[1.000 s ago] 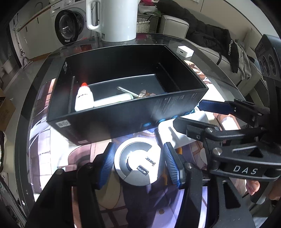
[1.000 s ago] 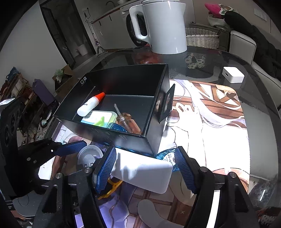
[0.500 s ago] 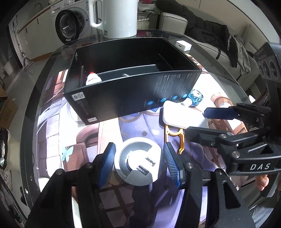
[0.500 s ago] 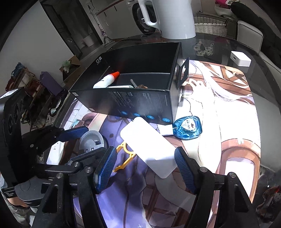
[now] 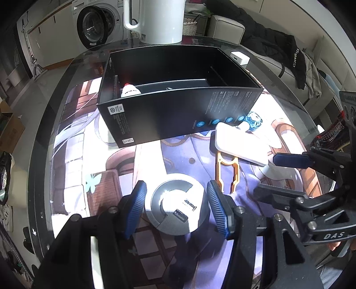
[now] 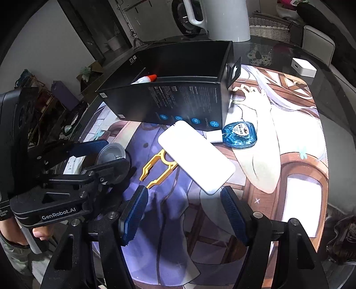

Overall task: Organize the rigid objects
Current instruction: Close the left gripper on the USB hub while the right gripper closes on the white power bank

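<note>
A black open box (image 5: 178, 106) stands on the printed mat, also in the right wrist view (image 6: 178, 97), with a white glue bottle (image 5: 130, 91) inside. My left gripper (image 5: 176, 207) is open around a grey round USB hub (image 5: 175, 209) on the mat, pads apart from it. My right gripper (image 6: 184, 214) is open and empty, just short of a white power bank (image 6: 195, 156). A yellow clip (image 6: 159, 167) lies partly under the power bank. A blue round case (image 6: 240, 134) and a small white block (image 6: 214, 136) lie by the box corner.
A white kettle (image 5: 160, 20) stands behind the box. A small white adapter (image 6: 303, 66) sits at the far right of the glass table (image 6: 333, 106). A washing machine and a sofa with a dark jacket are beyond the table.
Both grippers have pulled back from the box and lowered. The hub stays between my left fingers. The power bank now lies ahead of my right fingers instead of between them.
</note>
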Available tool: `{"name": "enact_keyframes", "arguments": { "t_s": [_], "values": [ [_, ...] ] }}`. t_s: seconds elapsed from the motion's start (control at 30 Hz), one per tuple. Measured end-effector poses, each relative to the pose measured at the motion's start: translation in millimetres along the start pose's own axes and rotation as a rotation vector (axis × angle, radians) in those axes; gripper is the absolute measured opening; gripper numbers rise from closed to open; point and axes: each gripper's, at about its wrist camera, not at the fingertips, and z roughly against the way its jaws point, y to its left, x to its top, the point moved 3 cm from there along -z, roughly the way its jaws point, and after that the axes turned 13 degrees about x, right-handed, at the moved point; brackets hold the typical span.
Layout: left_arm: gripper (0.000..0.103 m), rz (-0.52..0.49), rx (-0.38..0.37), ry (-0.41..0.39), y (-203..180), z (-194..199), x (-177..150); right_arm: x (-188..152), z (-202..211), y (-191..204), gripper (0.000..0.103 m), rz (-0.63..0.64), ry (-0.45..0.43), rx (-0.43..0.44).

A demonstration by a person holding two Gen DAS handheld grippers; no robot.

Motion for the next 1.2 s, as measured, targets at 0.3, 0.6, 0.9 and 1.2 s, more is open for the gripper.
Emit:
{"name": "enact_keyframes", "arguments": {
  "t_s": [0.3,0.6,0.9,1.2],
  "values": [
    [0.056,0.015,0.002,0.013,4,0,-4,0,21,0,0.084,0.019,-0.058,-0.012],
    [0.057,0.006,-0.012,0.021,5,-4,-3,21,-3,-3,0.084,0.089,-0.05,-0.082],
    [0.058,-0.007,0.001,0.037,0,-12,-1,23,-22,-6,0.066,0.106,-0.007,-0.074],
    [0.058,-0.01,-0.003,0.041,-3,-10,-5,3,-17,8,0.04,0.091,0.049,-0.014]
  ]
}}
